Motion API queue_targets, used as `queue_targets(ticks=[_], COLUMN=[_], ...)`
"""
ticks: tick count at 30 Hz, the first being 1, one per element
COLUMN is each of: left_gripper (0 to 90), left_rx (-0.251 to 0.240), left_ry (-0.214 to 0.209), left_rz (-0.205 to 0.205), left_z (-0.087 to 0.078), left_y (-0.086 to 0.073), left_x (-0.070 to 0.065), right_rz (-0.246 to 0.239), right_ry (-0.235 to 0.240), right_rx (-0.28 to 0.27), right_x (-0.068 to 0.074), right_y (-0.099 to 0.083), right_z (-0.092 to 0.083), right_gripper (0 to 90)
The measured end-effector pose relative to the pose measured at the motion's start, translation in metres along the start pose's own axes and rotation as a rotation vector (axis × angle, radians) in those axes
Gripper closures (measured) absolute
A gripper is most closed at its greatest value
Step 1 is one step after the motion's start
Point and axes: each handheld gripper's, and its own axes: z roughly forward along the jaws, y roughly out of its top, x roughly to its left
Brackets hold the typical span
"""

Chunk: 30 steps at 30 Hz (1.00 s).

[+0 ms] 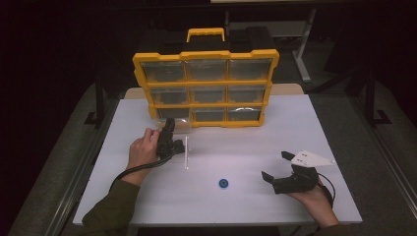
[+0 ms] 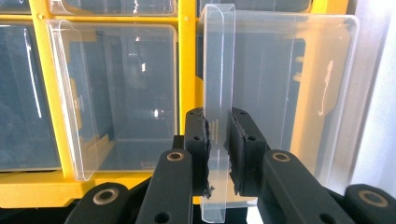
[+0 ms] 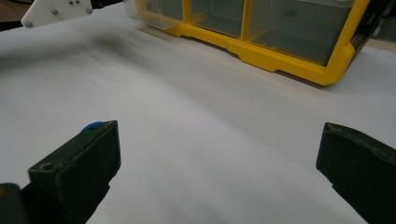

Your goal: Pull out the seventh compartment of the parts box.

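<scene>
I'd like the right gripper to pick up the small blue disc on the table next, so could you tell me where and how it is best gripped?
The blue disc lies flat on the white table, with open space all round it. Probably best to come straight down from above and close the jaws across its rim, on opposite edges. The right gripper is already open beside it.

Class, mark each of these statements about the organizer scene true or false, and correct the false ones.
1. The left gripper is shut on the clear drawer. True: its pads clamp the drawer's handle tab.
2. The right gripper holds the blue disc. False: its jaws stand open and empty, and the disc lies on the white table.
3. The yellow organizer stands upright. True.
4. The organizer has four rows of drawers. False: three rows of three.
5. The drawer is pushed fully in. False: the high view shows it drawn out at bottom left.
</scene>
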Motion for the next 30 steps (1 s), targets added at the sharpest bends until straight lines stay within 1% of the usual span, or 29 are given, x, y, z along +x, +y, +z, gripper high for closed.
queue_targets(ticks=[2,7,11,14,17,25,30], left_gripper=[78.9,78.9,78.8,78.8,78.9,78.8,78.8], left_rx=[0.003,0.000,0.005,-0.004,-0.004,-0.011,-0.011], left_ry=[-0.001,-0.003,-0.004,-0.005,-0.006,-0.009,-0.009], left_rz=[0.004,-0.002,0.005,-0.002,0.004,-0.003,0.001], left_z=[-0.002,-0.004,-0.007,-0.010,-0.012,-0.019,-0.022], left_y=[0.000,0.000,0.001,0.000,0.000,0.000,0.000], left_x=[0.000,0.000,0.000,0.000,0.000,-0.001,-0.001], right_rz=[0.000,0.000,-0.002,-0.001,-0.005,-0.004,-0.005], right_ry=[0.000,0.000,0.000,0.000,0.000,0.000,0.000], right_rx=[0.000,-0.001,0.000,0.000,-0.001,0.000,0.000], right_x=[0.000,0.000,0.000,0.000,0.000,0.000,0.000], right_y=[0.000,0.000,0.000,0.000,0.000,0.000,0.000], right_z=[0.000,0.000,0.000,0.000,0.000,0.000,0.000], right_gripper=[0.0,0.0,0.0,0.0,0.0,0.0,0.0])
